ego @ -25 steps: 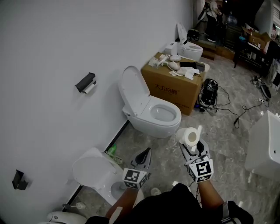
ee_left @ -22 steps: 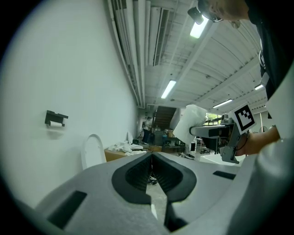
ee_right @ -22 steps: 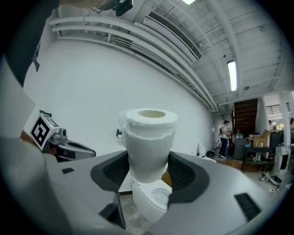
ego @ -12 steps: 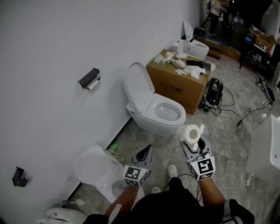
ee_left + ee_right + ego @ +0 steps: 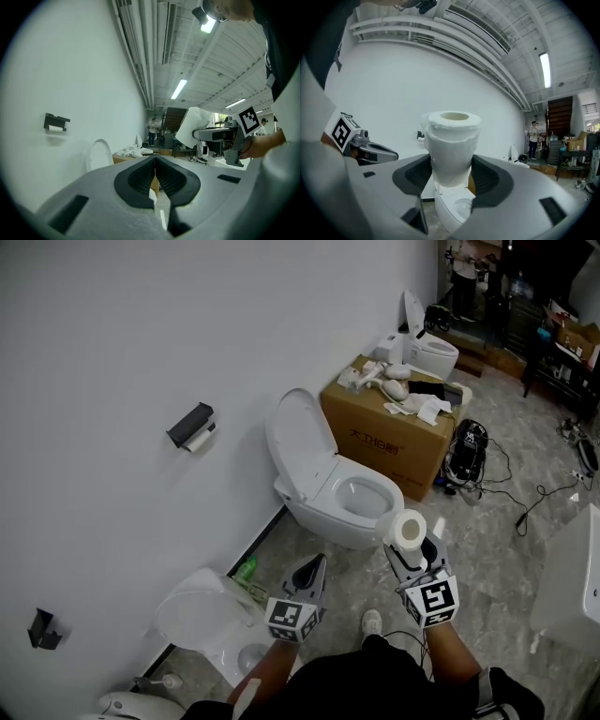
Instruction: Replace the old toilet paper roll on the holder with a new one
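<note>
White wall [image 5: 103, 343], upper left, carries the holder [image 5: 189, 423]; right tongs [image 5: 411, 546] grip the new roll [image 5: 405, 528], left tongs [image 5: 311, 570] closed, empty.

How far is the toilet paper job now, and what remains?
Done: the new roll is picked up, clamped in the right gripper. In hand: nothing at the holder yet; it is on the wall, apart from both grippers. Left: the old roll sits on the holder and must come off, probably with the shut, empty left gripper, before the new one goes on.
</note>
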The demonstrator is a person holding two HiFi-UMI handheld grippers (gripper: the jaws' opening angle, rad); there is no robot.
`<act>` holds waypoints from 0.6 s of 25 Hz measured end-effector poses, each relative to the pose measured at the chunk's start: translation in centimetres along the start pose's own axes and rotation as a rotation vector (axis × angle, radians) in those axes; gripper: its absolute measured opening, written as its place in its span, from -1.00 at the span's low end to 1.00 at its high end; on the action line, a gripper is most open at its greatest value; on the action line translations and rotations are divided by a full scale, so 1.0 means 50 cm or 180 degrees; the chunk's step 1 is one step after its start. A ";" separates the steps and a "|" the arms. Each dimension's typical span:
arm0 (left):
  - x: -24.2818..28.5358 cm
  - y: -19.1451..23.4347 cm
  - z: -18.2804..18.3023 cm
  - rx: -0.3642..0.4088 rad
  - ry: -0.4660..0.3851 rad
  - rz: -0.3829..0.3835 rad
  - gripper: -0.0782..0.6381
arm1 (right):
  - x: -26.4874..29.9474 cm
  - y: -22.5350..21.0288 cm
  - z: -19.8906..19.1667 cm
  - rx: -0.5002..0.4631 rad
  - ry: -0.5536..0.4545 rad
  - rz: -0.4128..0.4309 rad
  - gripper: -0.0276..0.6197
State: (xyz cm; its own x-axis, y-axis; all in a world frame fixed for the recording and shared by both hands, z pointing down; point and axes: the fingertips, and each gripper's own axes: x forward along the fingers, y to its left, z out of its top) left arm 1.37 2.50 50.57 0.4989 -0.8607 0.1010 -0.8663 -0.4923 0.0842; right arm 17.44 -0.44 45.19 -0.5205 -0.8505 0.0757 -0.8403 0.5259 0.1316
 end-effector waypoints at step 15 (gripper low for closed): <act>0.240 0.082 0.060 0.0031 -0.0065 0.0324 -0.76 | 0.214 -0.177 0.024 0.0054 -0.0166 0.0401 -0.12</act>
State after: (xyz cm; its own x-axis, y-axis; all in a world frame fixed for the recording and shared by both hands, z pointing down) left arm 3.75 -10.25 49.18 0.4080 -0.9087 0.0882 -0.9127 -0.4035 0.0648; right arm 19.10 -14.18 43.67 -0.6289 -0.7765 0.0392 -0.7699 0.6290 0.1076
